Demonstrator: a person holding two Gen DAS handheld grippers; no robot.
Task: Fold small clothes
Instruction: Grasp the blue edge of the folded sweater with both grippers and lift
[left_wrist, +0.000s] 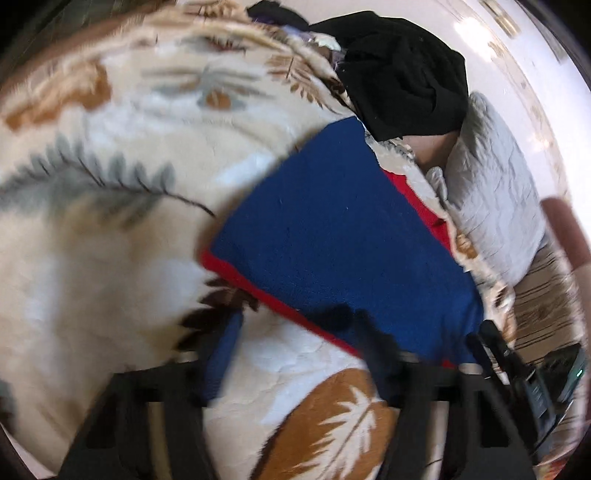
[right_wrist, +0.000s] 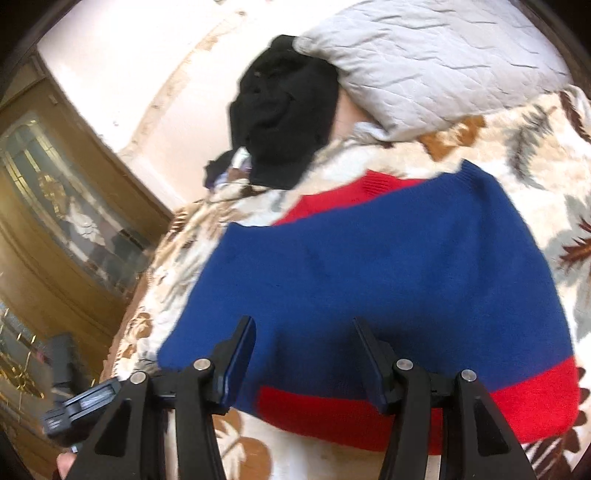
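A blue knitted sweater (left_wrist: 343, 236) with red trim lies flat on a floral fleece blanket (left_wrist: 110, 258). My left gripper (left_wrist: 299, 343) is blurred and points down at the sweater's near red edge. Its fingers stand apart, the left one over the blanket and the right one over the sweater's edge, gripping nothing. In the right wrist view the same sweater (right_wrist: 369, 266) fills the middle, its red hem (right_wrist: 332, 410) nearest me. My right gripper (right_wrist: 304, 332) hangs open just above the blue part near that hem, with nothing pinched.
A black garment (right_wrist: 284, 107) lies bunched at the far end of the blanket (right_wrist: 535, 147), beside a grey quilted pillow (right_wrist: 424, 66). A wooden cabinet with glass doors (right_wrist: 55, 192) stands at the left. The black garment (left_wrist: 402, 74) and pillow (left_wrist: 495, 192) lie beyond the sweater.
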